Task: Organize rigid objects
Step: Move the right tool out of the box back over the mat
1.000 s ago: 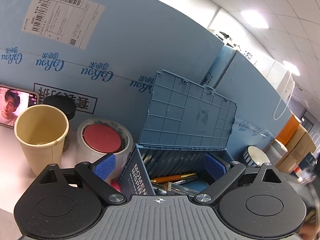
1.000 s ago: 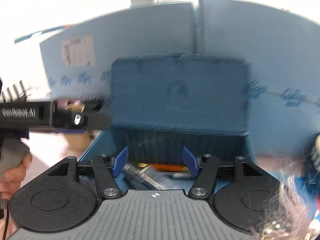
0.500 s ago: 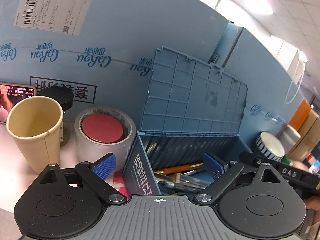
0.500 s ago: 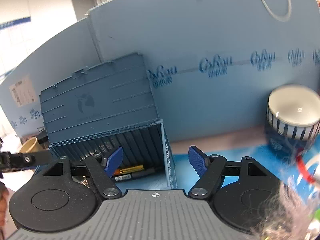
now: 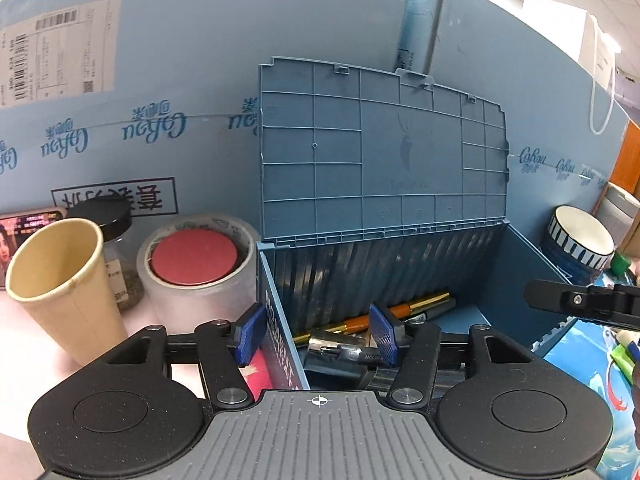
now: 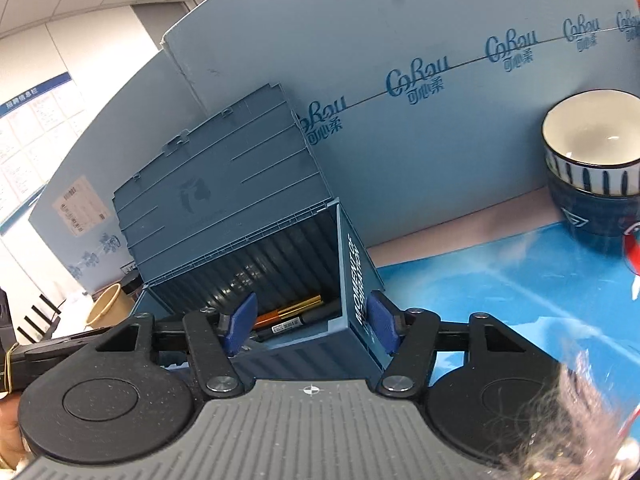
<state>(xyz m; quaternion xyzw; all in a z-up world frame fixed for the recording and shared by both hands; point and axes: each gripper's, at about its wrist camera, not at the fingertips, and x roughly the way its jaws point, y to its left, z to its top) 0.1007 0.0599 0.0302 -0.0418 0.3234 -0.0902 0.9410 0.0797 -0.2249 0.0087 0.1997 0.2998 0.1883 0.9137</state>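
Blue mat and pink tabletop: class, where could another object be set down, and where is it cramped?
Free: the blue mat between the blue container-shaped plastic box and the stacked striped ceramic bowls, plus the pink strip behind it. Crowded: left of the box, the paper cup, black-lidded jar and clear tape roll cluster tightly.

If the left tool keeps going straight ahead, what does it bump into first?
Probably the left side wall of the open blue plastic container box, which sits between the left tool's open fingers; depth is hard to judge through the fisheye lens.
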